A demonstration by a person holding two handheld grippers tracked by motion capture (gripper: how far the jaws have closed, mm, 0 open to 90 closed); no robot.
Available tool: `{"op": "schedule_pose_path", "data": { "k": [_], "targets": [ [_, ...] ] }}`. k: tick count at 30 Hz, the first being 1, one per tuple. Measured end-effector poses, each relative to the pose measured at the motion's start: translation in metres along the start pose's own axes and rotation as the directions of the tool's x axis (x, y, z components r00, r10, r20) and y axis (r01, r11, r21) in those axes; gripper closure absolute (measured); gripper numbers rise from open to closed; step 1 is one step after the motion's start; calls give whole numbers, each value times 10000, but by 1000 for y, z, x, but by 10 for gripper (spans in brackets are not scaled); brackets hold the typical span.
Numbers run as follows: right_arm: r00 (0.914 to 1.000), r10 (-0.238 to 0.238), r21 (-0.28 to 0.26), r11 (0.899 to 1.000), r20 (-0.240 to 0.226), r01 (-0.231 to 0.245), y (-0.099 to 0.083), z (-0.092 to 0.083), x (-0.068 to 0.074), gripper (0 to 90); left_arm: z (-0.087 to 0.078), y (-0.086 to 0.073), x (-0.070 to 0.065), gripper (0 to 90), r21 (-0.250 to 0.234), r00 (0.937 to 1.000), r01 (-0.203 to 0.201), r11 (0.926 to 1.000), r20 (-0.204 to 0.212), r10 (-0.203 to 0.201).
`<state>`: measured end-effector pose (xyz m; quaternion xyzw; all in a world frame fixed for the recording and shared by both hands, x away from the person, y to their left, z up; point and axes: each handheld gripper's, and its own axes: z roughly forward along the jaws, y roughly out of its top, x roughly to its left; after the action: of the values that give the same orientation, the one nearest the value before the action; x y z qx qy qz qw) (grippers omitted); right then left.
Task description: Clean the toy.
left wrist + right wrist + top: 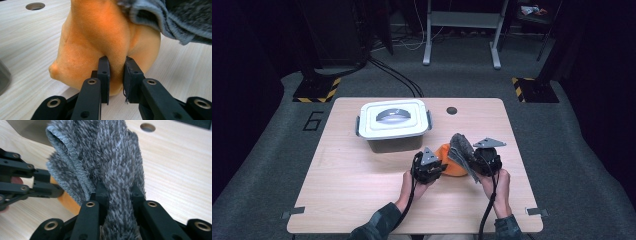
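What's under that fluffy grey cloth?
An orange cloth lies partly under the grey cloth, pinched by the left gripper. How far the orange one reaches beneath stays hidden.

Left tongs [116, 75] pinched nearly closed; right tongs [117, 195] clamped tight.

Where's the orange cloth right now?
In the high view the orange cloth lies on the table right of centre, pinched by the left tongs, with the grey cloth against its right side.

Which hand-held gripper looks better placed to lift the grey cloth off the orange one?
Right, probably: the right hand-held gripper is shut on the grey cloth, while the left hand-held gripper pinches the orange cloth underneath.
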<state>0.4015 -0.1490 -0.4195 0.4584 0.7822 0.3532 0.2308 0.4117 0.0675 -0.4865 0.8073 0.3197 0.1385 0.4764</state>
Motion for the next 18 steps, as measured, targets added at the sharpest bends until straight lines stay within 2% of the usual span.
{"op": "schedule_pose_path", "data": {
  "k": [3,4,6,8,11,13,16,18],
  "targets": [
    [9998,-164,-159,9997,-73,162,5,-2,10,758,0,1,0,780,47,10000,43,10000,14,-43],
    [9989,-461,-180,9988,-48,460,8,0,19,757,0,1,0,780,101,10000,-7,9999,4,7],
    [9976,-689,-42,9976,111,690,9,5,25,757,0,0,2,779,113,10000,86,9999,35,-86],
    [9967,-803,3,9968,151,803,9,7,26,757,0,0,3,780,119,9999,109,9999,86,-110],
    [9975,-643,72,9979,286,642,7,9,24,758,1,0,3,779,56,9998,176,9998,119,-177],
    [9973,-658,67,9978,326,656,4,10,20,759,1,-1,3,779,38,9998,148,9999,157,-148],
    [9977,-388,149,9992,558,380,-1,9,10,759,1,-1,3,779,15,9995,247,9997,181,-247],
    [9982,-246,182,9996,545,236,-4,8,6,759,1,-1,3,779,50,9995,237,9997,202,-238]
  ]
}}
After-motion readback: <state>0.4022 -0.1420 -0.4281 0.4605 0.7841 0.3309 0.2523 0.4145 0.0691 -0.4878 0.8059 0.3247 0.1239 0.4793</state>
